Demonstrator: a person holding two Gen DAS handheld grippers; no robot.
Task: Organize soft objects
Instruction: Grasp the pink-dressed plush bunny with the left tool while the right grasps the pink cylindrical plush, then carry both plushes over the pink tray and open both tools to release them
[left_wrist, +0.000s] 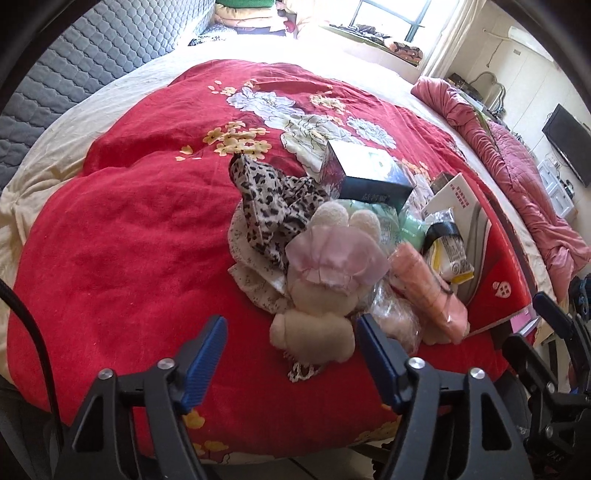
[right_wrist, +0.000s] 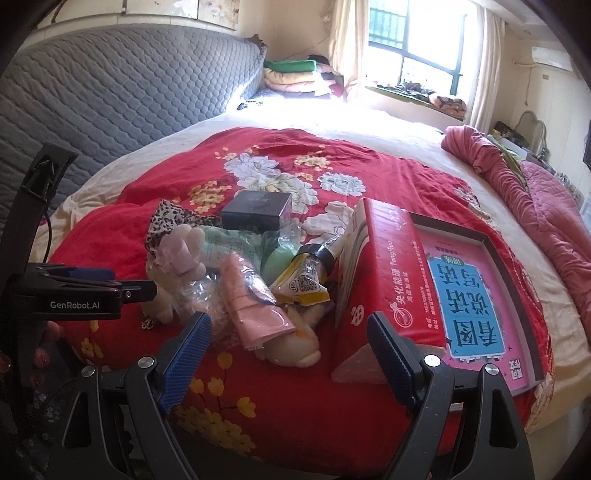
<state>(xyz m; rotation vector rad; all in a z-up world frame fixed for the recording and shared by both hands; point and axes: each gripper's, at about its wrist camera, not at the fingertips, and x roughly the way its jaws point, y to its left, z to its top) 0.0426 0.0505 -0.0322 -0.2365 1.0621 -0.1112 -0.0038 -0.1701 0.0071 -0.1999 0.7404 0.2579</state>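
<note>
Readable print on the bed
"GenRobot.AI" on the left gripper (right_wrist: 86, 305); "YangHuo" on the red box (right_wrist: 391, 273), right

A cream plush rabbit (left_wrist: 317, 295) in a pink frilled bonnet lies on the red floral quilt, against a crumpled leopard-print scarf (left_wrist: 273, 199). A rolled pink towel (left_wrist: 428, 291) in clear wrap lies just beside it.

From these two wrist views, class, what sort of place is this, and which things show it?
Most likely a home bedroom: a wide bed under a red floral blanket, a grey quilted headboard behind it, and folded bedding stacked beside the window.
</note>
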